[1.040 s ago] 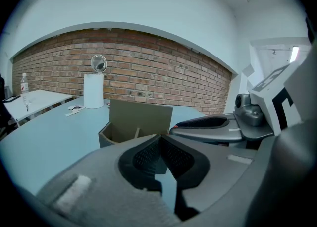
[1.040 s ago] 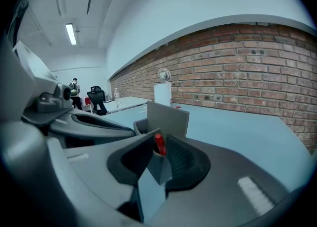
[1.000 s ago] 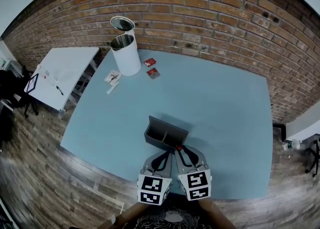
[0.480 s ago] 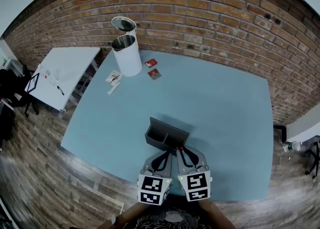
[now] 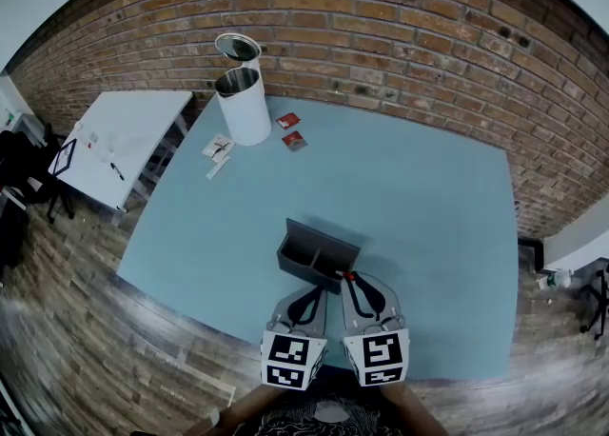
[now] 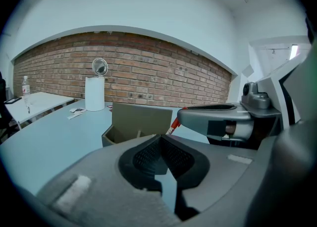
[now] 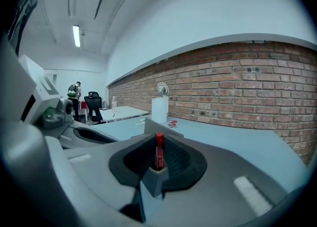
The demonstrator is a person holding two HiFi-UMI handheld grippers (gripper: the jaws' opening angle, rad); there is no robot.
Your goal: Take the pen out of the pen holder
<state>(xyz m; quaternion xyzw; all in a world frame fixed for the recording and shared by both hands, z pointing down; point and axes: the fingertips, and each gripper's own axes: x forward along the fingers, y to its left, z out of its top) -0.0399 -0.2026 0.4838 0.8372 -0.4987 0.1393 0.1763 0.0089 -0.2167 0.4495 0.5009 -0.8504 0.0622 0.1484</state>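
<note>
Left gripper [image 5: 312,291] and right gripper [image 5: 348,279] sat side by side low in the frame, left jaws pressed together on nothing, right jaws pinched the red pen [image 7: 159,150], pen by the pen holder's [image 5: 317,251] lower right corner, blue bench [image 5: 428,206], white can [image 5: 243,106] upper left

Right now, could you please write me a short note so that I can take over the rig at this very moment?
Left tool: shut, empty, just short of the pen holder.
Right tool: shut on the red pen.
The pen holder sits on the blue table, towards its near edge. The pen is at the holder's near right corner.
Done: pen gripped. I cannot tell whether its lower end has cleared the holder.
Left: lift the pen clear, then probably set it on the table.
</note>
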